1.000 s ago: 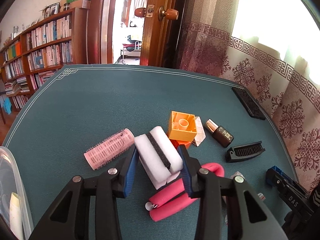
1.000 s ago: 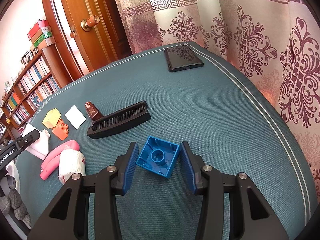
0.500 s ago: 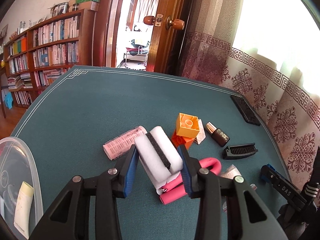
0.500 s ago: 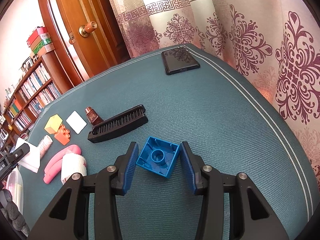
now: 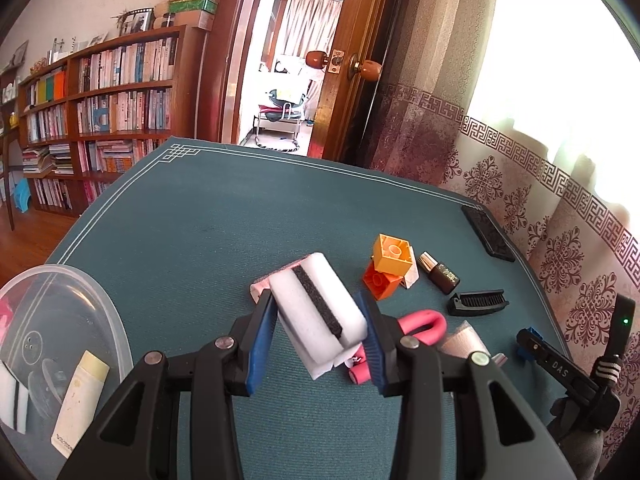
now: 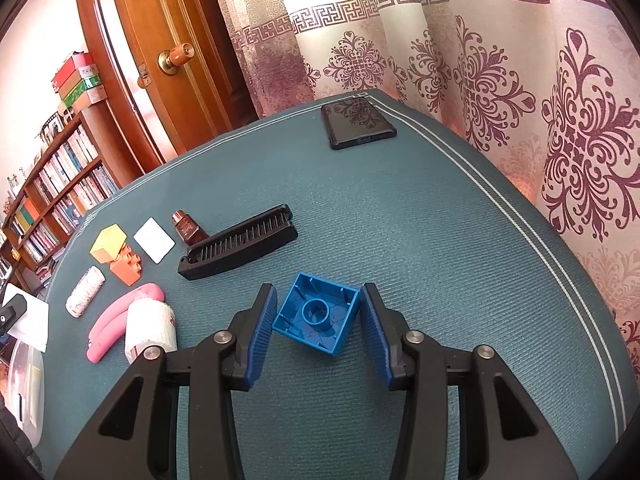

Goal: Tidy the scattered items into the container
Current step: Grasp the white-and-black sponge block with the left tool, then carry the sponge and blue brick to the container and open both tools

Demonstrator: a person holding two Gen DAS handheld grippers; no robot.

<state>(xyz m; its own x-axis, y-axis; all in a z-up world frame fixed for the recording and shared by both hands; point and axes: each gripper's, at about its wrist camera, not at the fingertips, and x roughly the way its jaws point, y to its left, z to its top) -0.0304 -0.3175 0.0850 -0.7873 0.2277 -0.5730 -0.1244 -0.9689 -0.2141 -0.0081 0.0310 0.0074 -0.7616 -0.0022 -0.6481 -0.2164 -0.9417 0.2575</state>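
My left gripper (image 5: 318, 304) is shut on a white sponge with a black stripe (image 5: 316, 320) and holds it above the green table. The clear plastic container (image 5: 102, 300) sits at lower left with a cream tube (image 5: 80, 404) and another sponge inside. My right gripper (image 6: 318, 300) is shut on a blue brick (image 6: 316, 316), its fingers touching two opposite corners. On the table lie a pink hair roller (image 6: 85, 291), a pink hand grip (image 6: 120, 320), a white roll (image 6: 150, 330), a yellow brick (image 5: 392, 254) on an orange one (image 5: 380, 282), a brown bottle (image 5: 440, 272) and a black comb (image 5: 478, 302).
A black phone (image 6: 358, 126) lies near the table's far edge by the patterned curtain. A white card (image 6: 154, 239) lies beside the bottle. Bookshelves and an open wooden door stand beyond the table. Bare green cloth stretches between the container and the scattered items.
My left gripper has risen with the sponge and swung left, so the container now shows at lower left. The right gripper and its blue brick have barely moved.
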